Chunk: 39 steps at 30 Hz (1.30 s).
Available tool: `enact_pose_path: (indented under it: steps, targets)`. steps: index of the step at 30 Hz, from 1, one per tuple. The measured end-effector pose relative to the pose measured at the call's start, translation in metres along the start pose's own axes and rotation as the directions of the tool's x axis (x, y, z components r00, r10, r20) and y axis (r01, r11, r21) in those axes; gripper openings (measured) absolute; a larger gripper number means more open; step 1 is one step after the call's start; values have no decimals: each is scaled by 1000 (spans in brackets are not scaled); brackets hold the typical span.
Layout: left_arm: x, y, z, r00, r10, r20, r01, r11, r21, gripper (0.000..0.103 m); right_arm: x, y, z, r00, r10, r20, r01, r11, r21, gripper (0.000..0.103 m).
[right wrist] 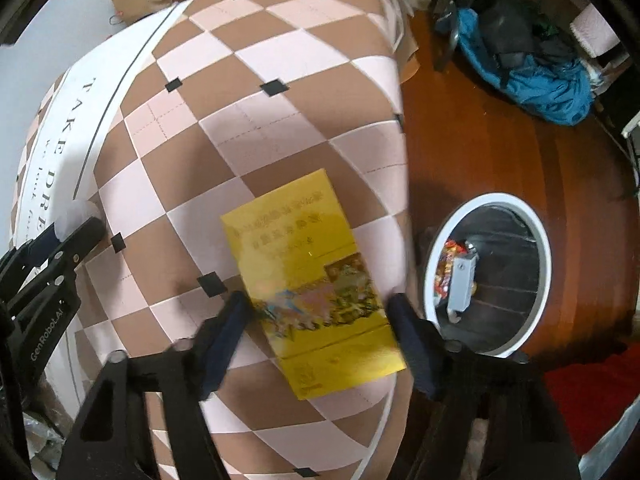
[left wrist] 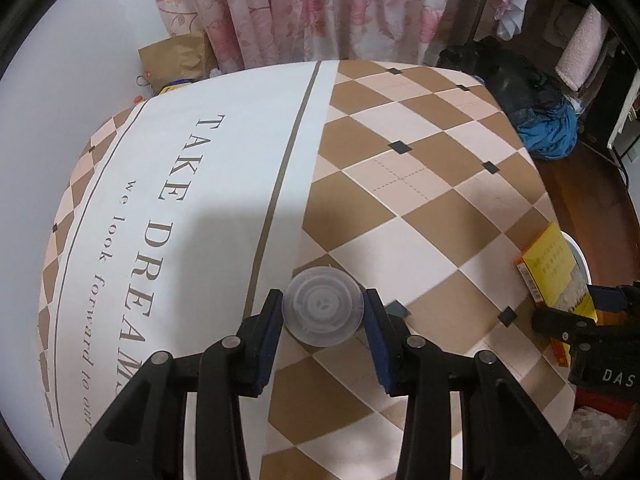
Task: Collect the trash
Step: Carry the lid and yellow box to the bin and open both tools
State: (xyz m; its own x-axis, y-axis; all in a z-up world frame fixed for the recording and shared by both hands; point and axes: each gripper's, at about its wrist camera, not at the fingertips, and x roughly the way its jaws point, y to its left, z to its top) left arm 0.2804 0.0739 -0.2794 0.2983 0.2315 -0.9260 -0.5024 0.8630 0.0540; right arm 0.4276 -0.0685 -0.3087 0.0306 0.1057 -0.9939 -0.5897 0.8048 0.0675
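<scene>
In the left wrist view, the left gripper (left wrist: 323, 312) has its fingers (left wrist: 269, 328) set a moderate width apart, one on each side of a clear plastic lid (left wrist: 323, 311). The blue pads sit right at the rim of the lid on both sides; whether they actually press it cannot be told. The lid is round, translucent, with raised rings and a small moulded mark at its middle, and it lies flat on the table (left wrist: 400, 208), where the white band of the cloth meets the brown-and-pink diamond pattern. On that white band the print reads "TAKE DREAMS" in large capitals, with a smaller line beside it, "we look forward to our".

In the right wrist view, the right gripper (right wrist: 316, 304) has its fingers (right wrist: 228, 332) spread wide on either side of a yellow box (right wrist: 308, 276), the left finger just at the box's edge and the right one slightly apart from it. The box is flat, glossy yellow, with lines of blurred, unreadable print on its upper half and a colourful picture below; it lies near the right edge of the table. The left gripper shows at the left of this view, its arm lettered "GenRobot.AI".

Beyond the table's edge, on the wooden floor (right wrist: 500, 152), stands a round white-rimmed trash bin (right wrist: 432, 248) with a grey box and colourful wrappers inside. Farther off lies a heap of blue and black clothes (right wrist: 528, 76), and at the far side of the table a brown paper bag (left wrist: 176, 60) leans by pink flowered curtains (left wrist: 304, 8).
</scene>
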Motion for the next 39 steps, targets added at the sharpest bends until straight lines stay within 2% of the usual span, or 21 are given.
enact_pose_path:
  steps: [6,12,18,23,26,28,30,31,32,35,38,39]
  targets:
    - [-25,-12,-3,999,-16,41,15,1000,24,36,-17,-4,-12,997,27,74,-28,999,15,68]
    - [-67,-35,3,992,-65,105,59,997,53,36,-60,-31,-26,977,96,189,-114,990,88,67]
    - [-113,-91,20,971,-161,175,143,983,111,36,-118,-101,-50,945,99,311,-166,966,198,67]
    - [-128,-162,30,945,-275,175,242,952,186,36,-148,-176,-77,933,49,357,-163,942,295,67]
    - [-115,-203,34,938,-321,132,288,932,218,36,-143,-223,-91,939,17,343,-149,920,362,67]
    - [-90,-232,38,931,-362,55,343,914,216,36,-129,-250,-98,946,15,323,-153,901,405,67]
    - [-51,-258,42,911,-409,-61,412,891,189,36,-108,-275,-103,955,19,297,-157,880,447,67]
    - [-37,-268,43,905,-412,-103,424,887,183,37,-92,-288,-105,961,29,274,-160,867,472,67]
    - [-15,-280,45,891,-424,-162,448,877,171,37,-77,-300,-105,966,39,256,-165,853,494,67]
    - [26,-301,46,867,-427,-257,471,871,142,37,-28,-330,-106,977,74,199,-174,817,550,67]
    - [52,-315,48,873,-389,-296,443,884,145,39,14,-350,-105,980,123,159,-195,780,594,67]
    - [59,-318,50,875,-375,-305,431,890,145,51,25,-355,-103,980,131,151,-196,774,602,67]
